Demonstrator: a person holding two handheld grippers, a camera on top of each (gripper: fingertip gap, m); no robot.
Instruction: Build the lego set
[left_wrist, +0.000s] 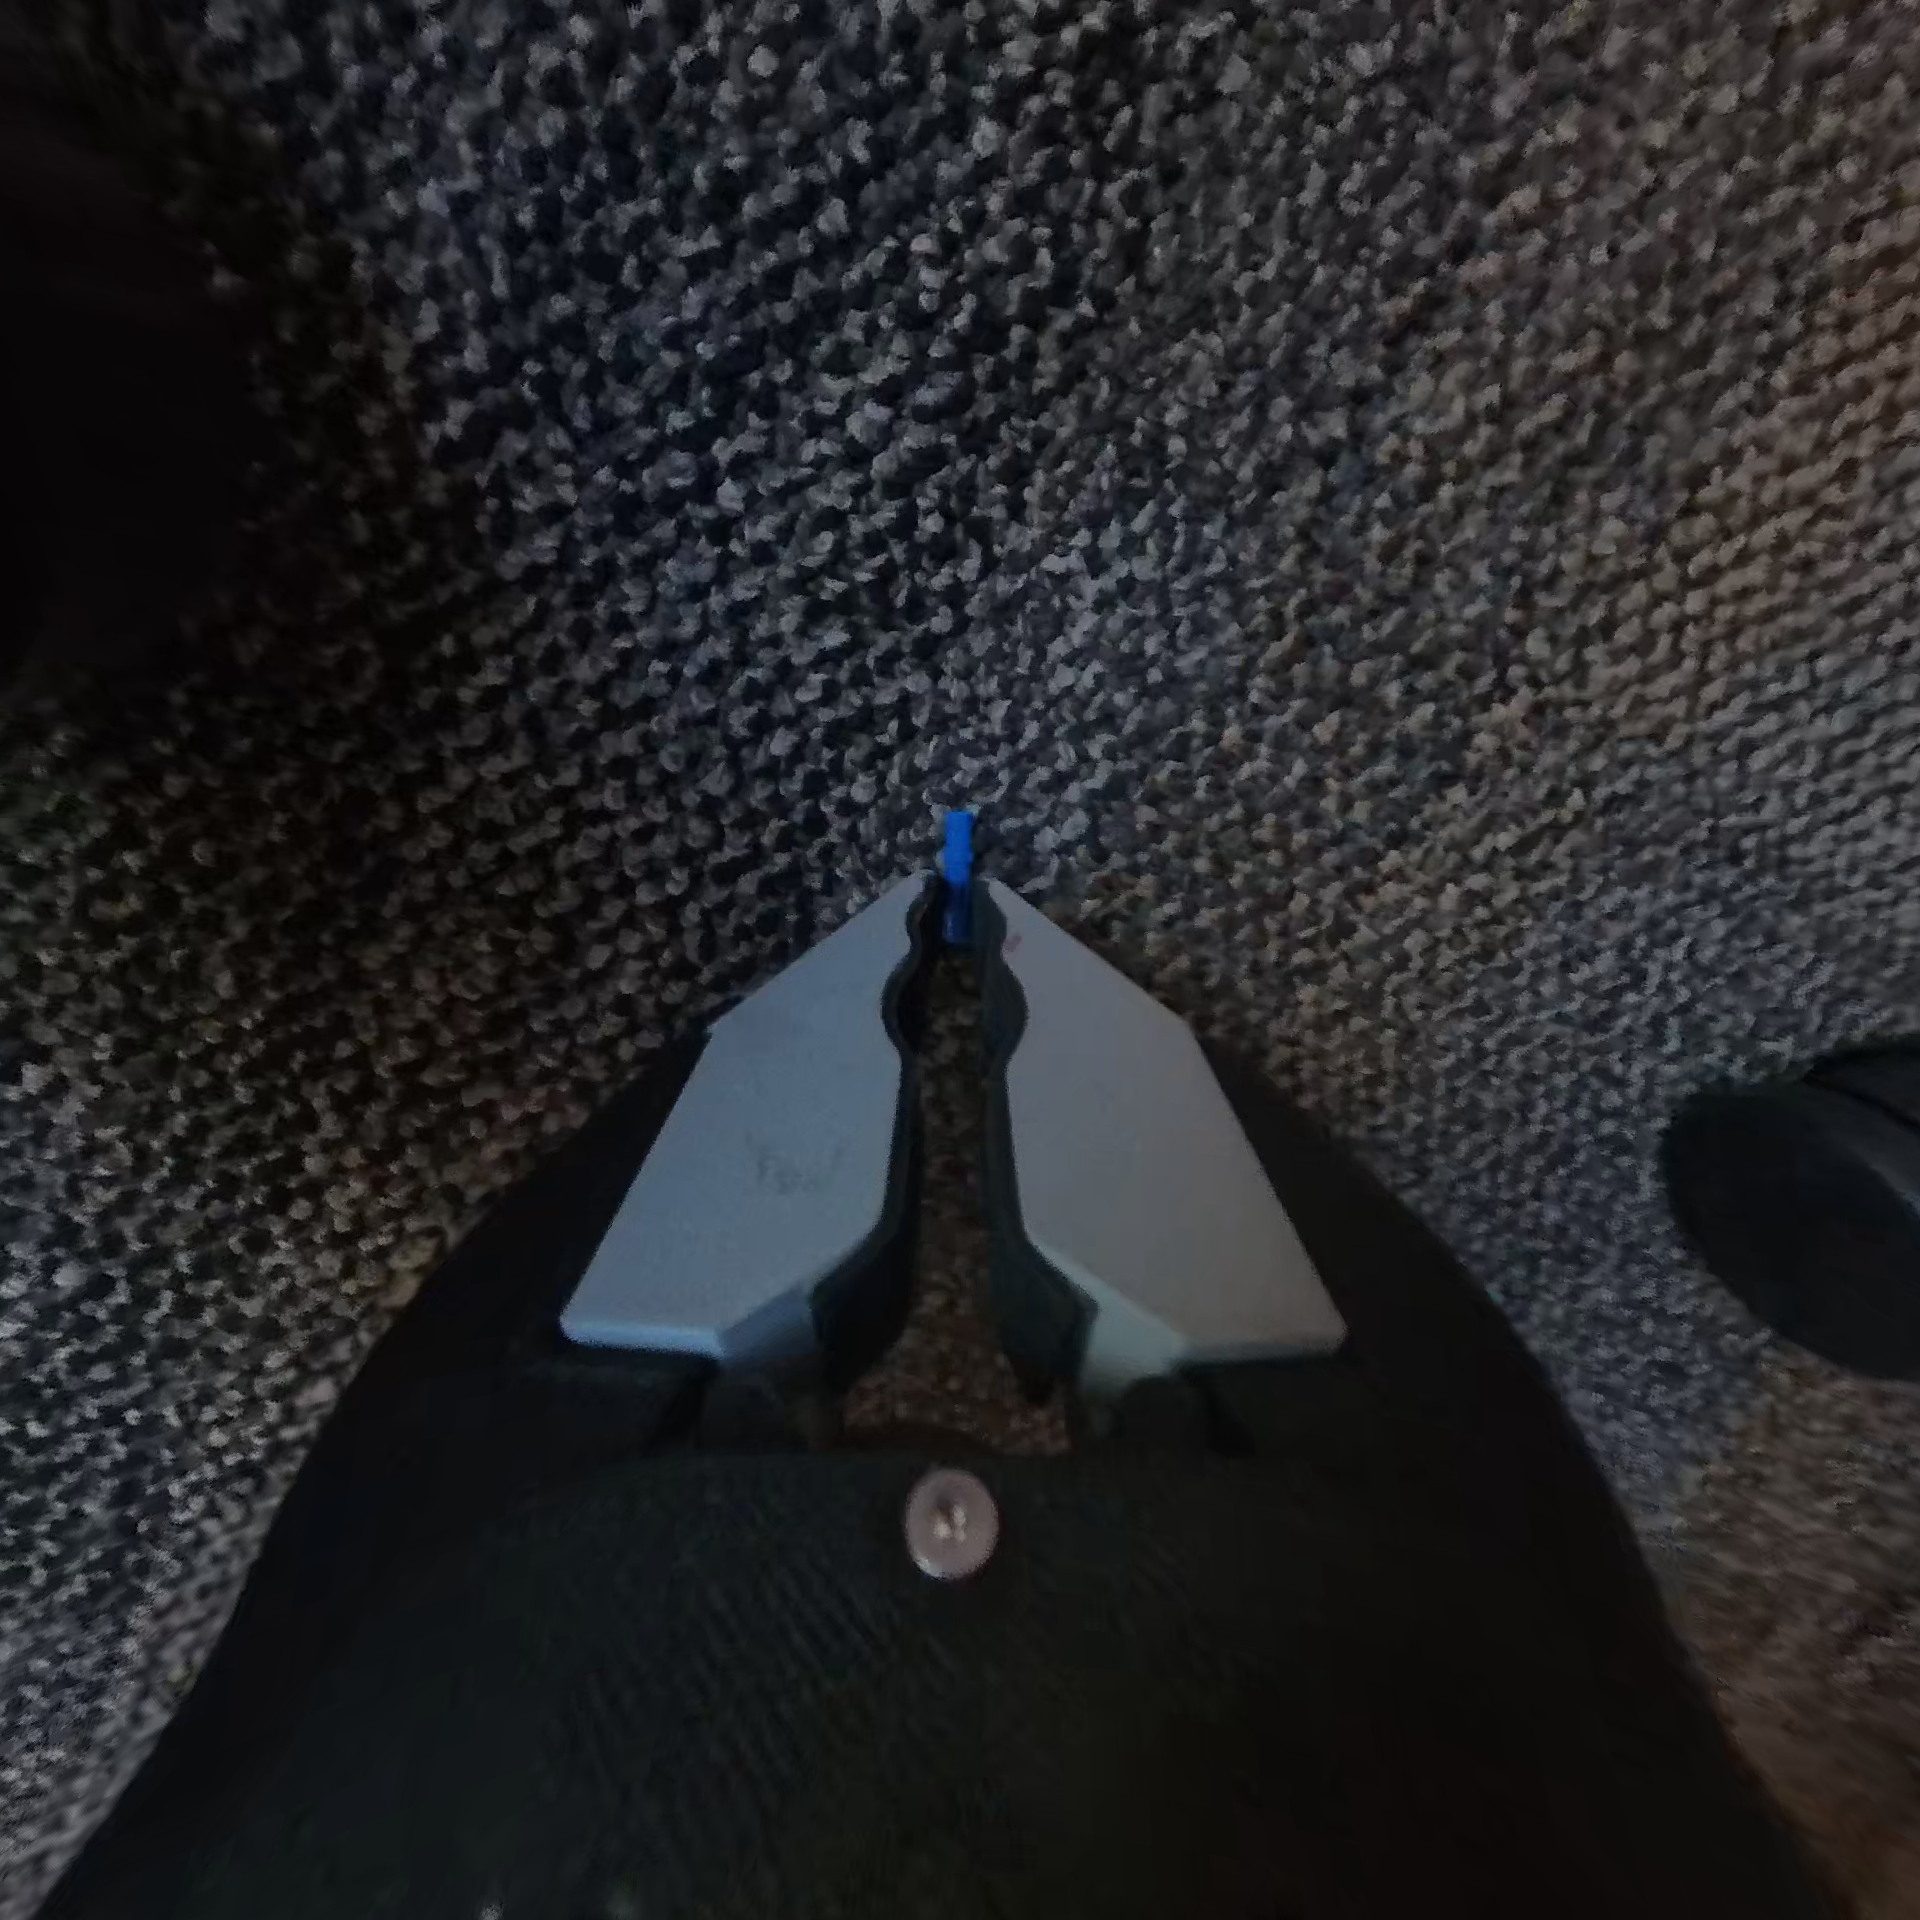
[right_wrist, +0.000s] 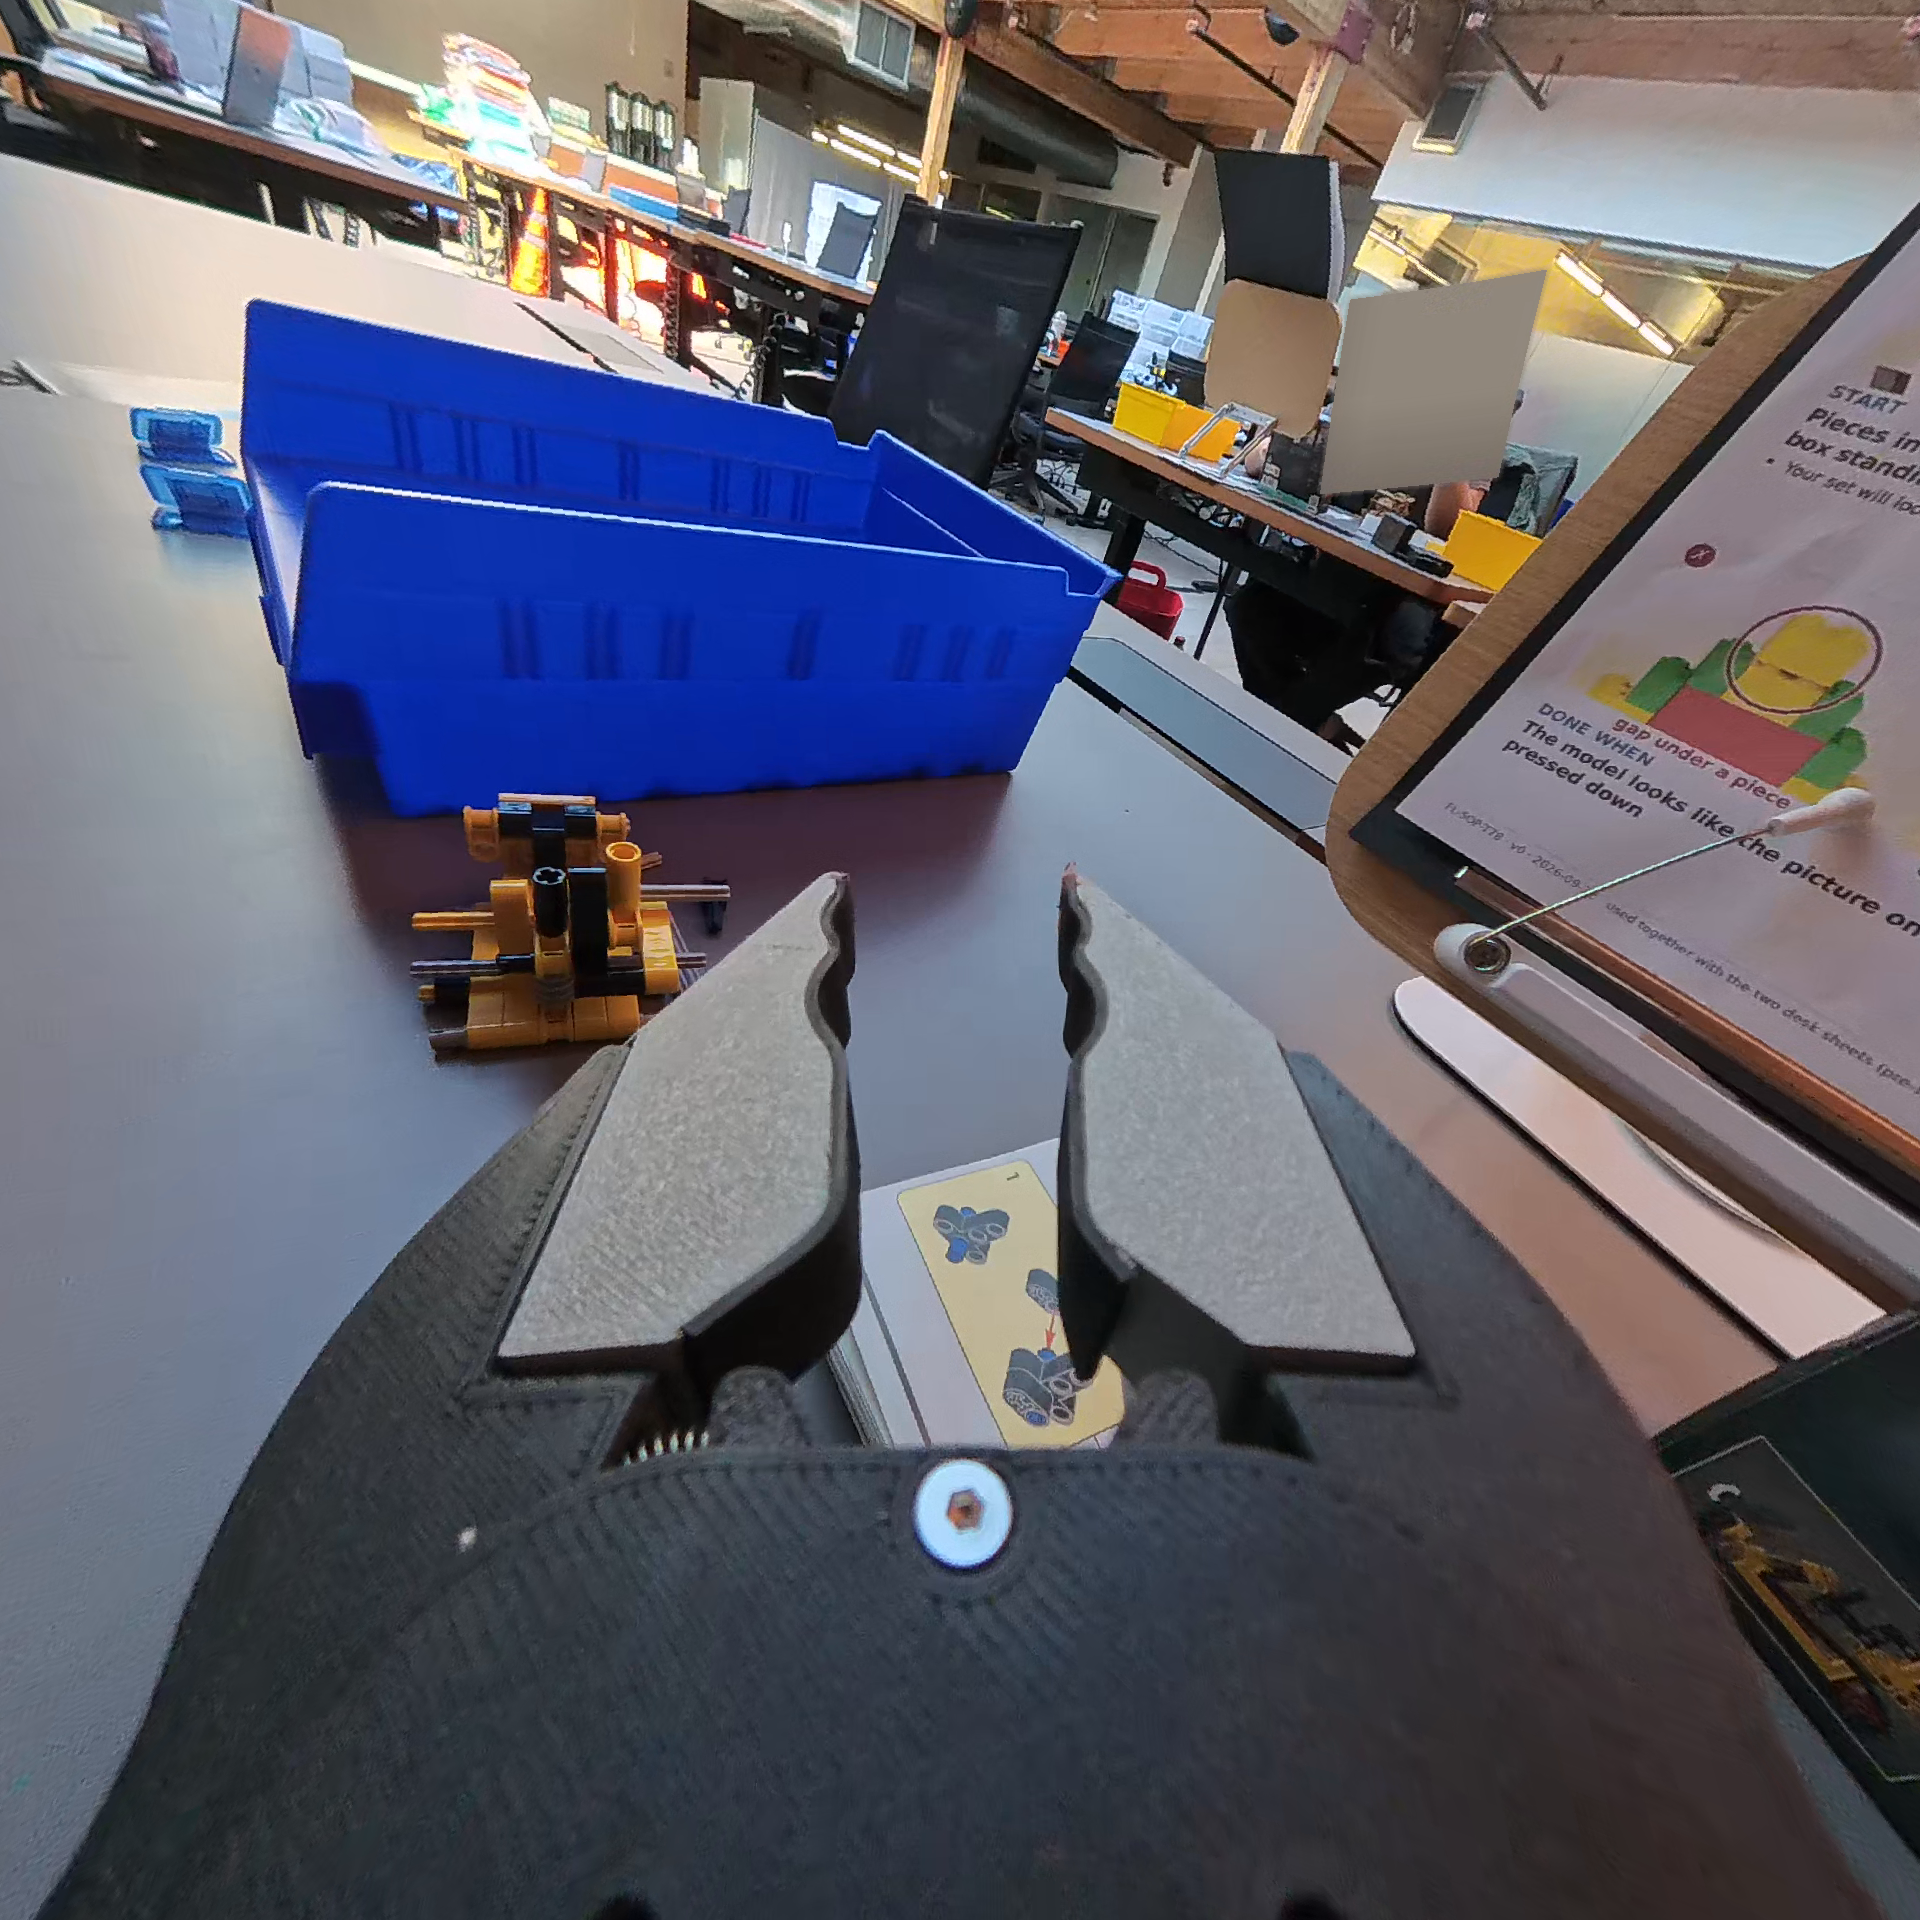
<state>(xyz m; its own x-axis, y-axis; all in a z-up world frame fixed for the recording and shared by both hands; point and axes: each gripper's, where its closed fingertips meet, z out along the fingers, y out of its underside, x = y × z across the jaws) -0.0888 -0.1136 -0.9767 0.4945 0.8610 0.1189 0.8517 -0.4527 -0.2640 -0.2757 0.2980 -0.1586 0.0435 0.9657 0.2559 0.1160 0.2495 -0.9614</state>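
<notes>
In the left wrist view my left gripper (left_wrist: 956, 896) is shut on a small blue lego pin (left_wrist: 957, 847). The pin sticks out past the fingertips, over grey speckled carpet (left_wrist: 1039, 468). In the right wrist view my right gripper (right_wrist: 956, 899) is open and empty above a dark table (right_wrist: 208, 1195). A partly built yellow and black lego model (right_wrist: 556, 925) stands on the table to the left of the left fingertip. A lego instruction booklet (right_wrist: 977, 1278) lies under the gripper, seen between the fingers.
A blue plastic bin (right_wrist: 644, 592) stands behind the model. Small blue plastic cases (right_wrist: 187, 468) lie to its left. A board with an instruction sheet (right_wrist: 1704, 665) leans on a stand at the right. A dark round object (left_wrist: 1808, 1216) rests on the carpet at right.
</notes>
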